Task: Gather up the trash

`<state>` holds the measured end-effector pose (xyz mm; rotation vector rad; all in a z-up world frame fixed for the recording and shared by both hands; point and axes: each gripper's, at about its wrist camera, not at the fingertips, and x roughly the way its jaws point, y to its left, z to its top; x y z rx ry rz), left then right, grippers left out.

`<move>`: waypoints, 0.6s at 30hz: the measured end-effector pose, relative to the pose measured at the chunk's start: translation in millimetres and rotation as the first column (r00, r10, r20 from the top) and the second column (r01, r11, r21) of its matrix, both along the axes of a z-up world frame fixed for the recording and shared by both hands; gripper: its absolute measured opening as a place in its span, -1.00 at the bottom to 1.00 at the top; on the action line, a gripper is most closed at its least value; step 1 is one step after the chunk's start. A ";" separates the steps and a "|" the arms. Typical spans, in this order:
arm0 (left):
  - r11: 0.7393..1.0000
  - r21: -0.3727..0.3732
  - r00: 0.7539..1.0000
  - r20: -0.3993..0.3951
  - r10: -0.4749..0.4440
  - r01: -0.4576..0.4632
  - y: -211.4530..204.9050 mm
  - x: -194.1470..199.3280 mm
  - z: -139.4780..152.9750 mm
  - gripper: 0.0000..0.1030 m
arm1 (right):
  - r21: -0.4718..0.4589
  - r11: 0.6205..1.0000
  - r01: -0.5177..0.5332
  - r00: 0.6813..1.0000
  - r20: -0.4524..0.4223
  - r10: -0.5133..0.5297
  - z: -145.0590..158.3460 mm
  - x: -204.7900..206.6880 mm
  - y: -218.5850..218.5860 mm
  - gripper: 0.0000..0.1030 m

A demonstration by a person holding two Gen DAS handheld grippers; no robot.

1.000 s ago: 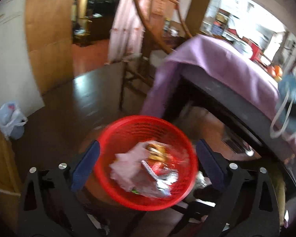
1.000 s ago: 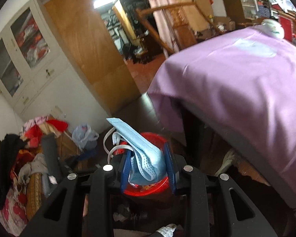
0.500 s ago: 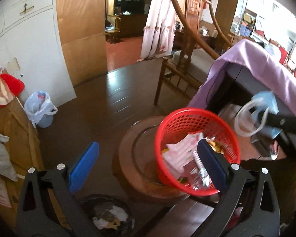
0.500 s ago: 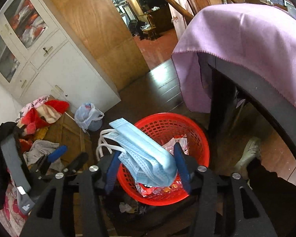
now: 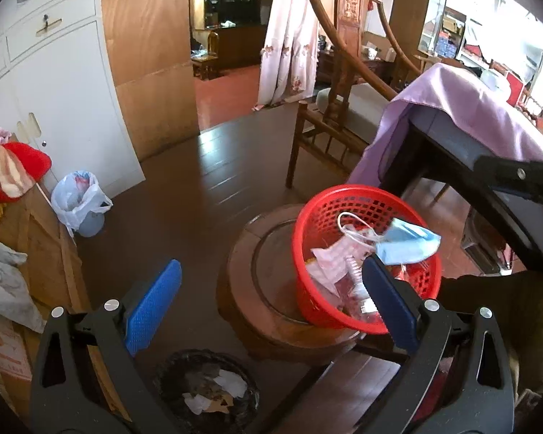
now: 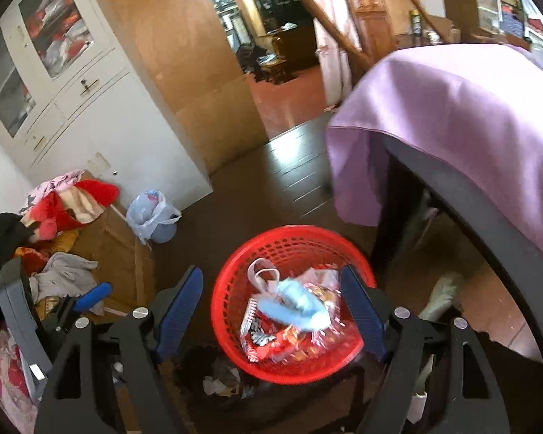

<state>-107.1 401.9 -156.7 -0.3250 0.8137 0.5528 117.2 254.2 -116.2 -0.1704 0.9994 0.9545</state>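
We see two tools, both released and grasping nothing. The left tool [image 5: 268, 298] has its jaws spread wide, low and to the left of the basket. The right tool [image 6: 271, 307] hangs directly above the basket with its jaws wide apart, one on each side of the rim.

One red basket [image 5: 347, 195] rests tilted on one round wooden stool [image 5: 242, 289], overhanging the stool's right edge. One blue face mask [image 5: 407, 242] lies on top of the wrappers [image 6: 271, 343] in the basket, on the side nearest the purple-covered worktop [image 6: 470, 108]. Its white ear loops [image 5: 347, 222] trail toward the basket's centre. We cannot count the wrappers; they overlap.

We judge the step in hand to be the drop of the mask into the basket. To do it well:

1. Keep the right tool's jaws fully apart until they are clear of the ear loops, so that no loop is lifted back out.
2. Raise the tool straight up; do not brush the rim, because the tilted basket could slide off the stool.

Also in view on the floor: one dark bin [image 5: 206, 394] below the stool and one bin lined with a plastic bag [image 5: 79, 202] by the white cabinet [image 5: 54, 90].
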 end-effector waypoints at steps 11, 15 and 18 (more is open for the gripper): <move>0.973 0.187 0.989 -0.089 -0.121 0.136 -78.2 -22.3 23.4 0.87 | -0.094 0.989 0.112 0.984 0.150 -0.097 1.1 -69.4 -76.2 0.50; 0.975 0.156 0.987 -0.044 -0.153 0.158 -91.4 -28.7 34.4 0.87 | -0.111 0.984 0.136 0.969 0.221 -0.109 0.2 -95.2 -97.8 0.50; 0.969 0.201 0.989 -0.026 -0.145 0.147 -100.9 -28.2 43.1 0.87 | -0.118 0.982 0.149 0.959 0.259 -0.114 0.2 -106.2 -110.3 0.50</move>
